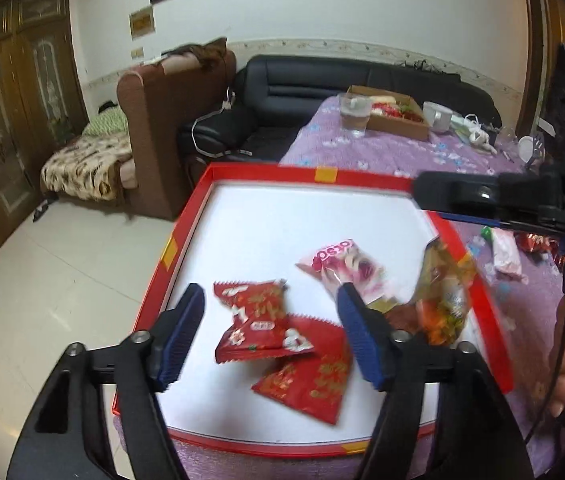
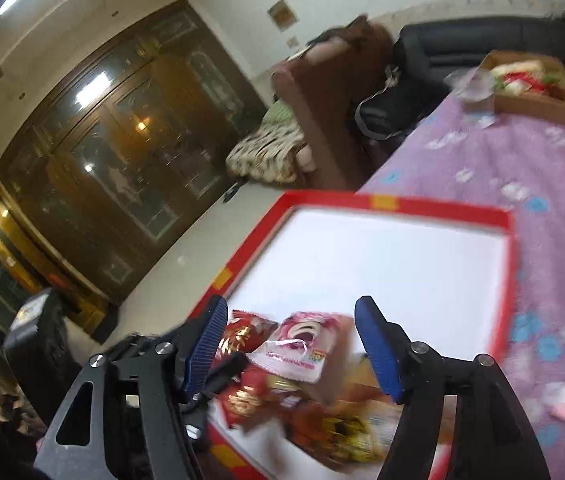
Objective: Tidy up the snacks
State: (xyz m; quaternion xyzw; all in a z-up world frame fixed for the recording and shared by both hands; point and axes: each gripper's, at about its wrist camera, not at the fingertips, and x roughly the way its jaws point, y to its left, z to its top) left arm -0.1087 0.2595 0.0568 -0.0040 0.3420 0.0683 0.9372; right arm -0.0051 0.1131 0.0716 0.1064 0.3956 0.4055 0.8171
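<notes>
Tilting down over the red tray (image 1: 478, 264); left gripper (image 1: 270, 320) jaws apart.

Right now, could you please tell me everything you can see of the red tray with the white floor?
The red tray is a shallow, square-cornered box, apparently cardboard, with low red walls, orange tape patches on its rims and a plain white floor. It lies flat on the purple flowered cloth, near the table's corner. Several snack packets rest at its near end; the far half is bare.
</notes>
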